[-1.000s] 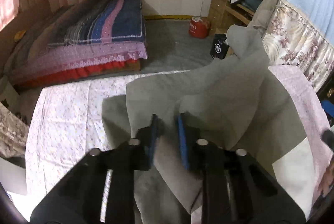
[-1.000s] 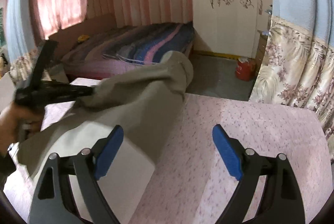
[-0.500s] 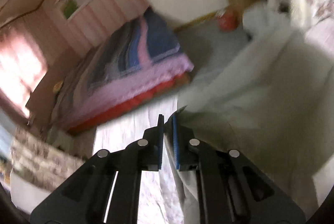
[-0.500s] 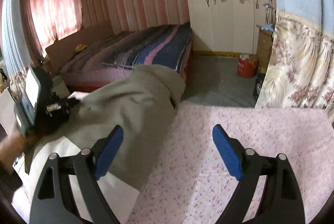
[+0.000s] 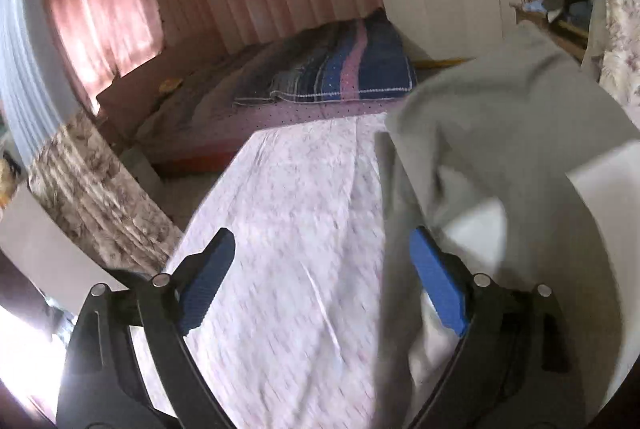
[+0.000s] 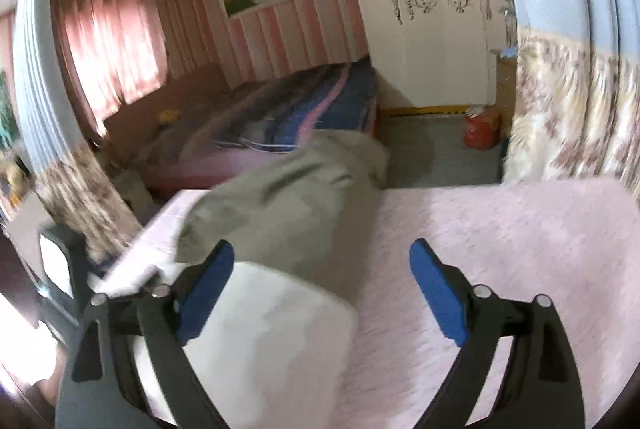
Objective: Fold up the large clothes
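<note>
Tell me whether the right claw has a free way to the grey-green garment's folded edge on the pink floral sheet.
Probably yes. The right claw hangs open over the grey-green garment lying on the pink floral sheet, with nothing between them.

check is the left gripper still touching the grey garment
Cannot tell. In the left wrist view the left gripper is opening with only bedsheet between its pads, but its right pad overlaps the grey garment.

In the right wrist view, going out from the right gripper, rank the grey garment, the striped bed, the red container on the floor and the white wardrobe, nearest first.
Measured from the right gripper:
1. Grey garment, just ahead, on the left of the pink sheet.
2. Striped bed, beyond it, left of centre.
3. Red container, on the floor, right; too close to the bed to rank surely.
4. White wardrobe, against the back wall.
</note>
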{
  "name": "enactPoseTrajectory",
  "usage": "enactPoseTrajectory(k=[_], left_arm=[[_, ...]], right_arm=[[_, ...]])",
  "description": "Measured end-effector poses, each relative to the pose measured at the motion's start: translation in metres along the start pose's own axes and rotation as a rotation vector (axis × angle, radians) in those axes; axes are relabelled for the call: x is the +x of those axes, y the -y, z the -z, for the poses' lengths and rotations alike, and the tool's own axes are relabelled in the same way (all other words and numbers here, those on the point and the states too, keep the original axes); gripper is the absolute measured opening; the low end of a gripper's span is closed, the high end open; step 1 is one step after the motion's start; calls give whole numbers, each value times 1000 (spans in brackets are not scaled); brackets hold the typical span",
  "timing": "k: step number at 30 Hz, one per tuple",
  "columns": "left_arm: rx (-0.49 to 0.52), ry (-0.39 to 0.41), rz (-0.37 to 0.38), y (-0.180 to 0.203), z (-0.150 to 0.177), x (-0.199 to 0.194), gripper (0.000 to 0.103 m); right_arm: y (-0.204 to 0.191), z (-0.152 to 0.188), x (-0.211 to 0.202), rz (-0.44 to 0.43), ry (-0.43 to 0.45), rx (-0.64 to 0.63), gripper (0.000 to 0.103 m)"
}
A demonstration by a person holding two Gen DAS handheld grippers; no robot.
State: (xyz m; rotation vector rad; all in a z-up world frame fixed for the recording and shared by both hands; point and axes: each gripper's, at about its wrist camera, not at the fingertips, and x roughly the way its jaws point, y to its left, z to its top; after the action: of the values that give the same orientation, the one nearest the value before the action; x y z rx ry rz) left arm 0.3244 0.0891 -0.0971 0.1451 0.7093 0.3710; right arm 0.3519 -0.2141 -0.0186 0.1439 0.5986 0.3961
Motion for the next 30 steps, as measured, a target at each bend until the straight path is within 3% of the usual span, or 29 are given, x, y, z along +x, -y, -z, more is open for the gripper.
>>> enactPoseTrajectory(k=[4,8,13,15,18,21,23,25,30], left_arm=[[-107,-44,101,-7,30,-7,71],[-102,-18,118,-7,47,-22,72],[-90,-40,153,-3,60,-14,72],[-65,-44,149,1,60,-16,72],[-37,-42,133,7,61,-13,72],[-36,-38,160,0,57,-17,72],[-60,-9,167,-11,48,-28,74],[-81,63,163,-19,30,-49,88],[-83,130,238,-14,-23,-67,97]], right_arm=[[-28,39,17,92,-67,-103,90],[-43,78,24,241,-87,-228,90],[-47,100,37,326,-146,-315,90],[-37,107,41,300,-144,-283,90],[-38,104,39,304,-148,-306,90],[-32,90,33,245,-164,-283,91],[-25,74,20,239,-109,-262,91],[-20,57,11,246,-40,-221,92],[-10,6,32,236,-6,-195,94]])
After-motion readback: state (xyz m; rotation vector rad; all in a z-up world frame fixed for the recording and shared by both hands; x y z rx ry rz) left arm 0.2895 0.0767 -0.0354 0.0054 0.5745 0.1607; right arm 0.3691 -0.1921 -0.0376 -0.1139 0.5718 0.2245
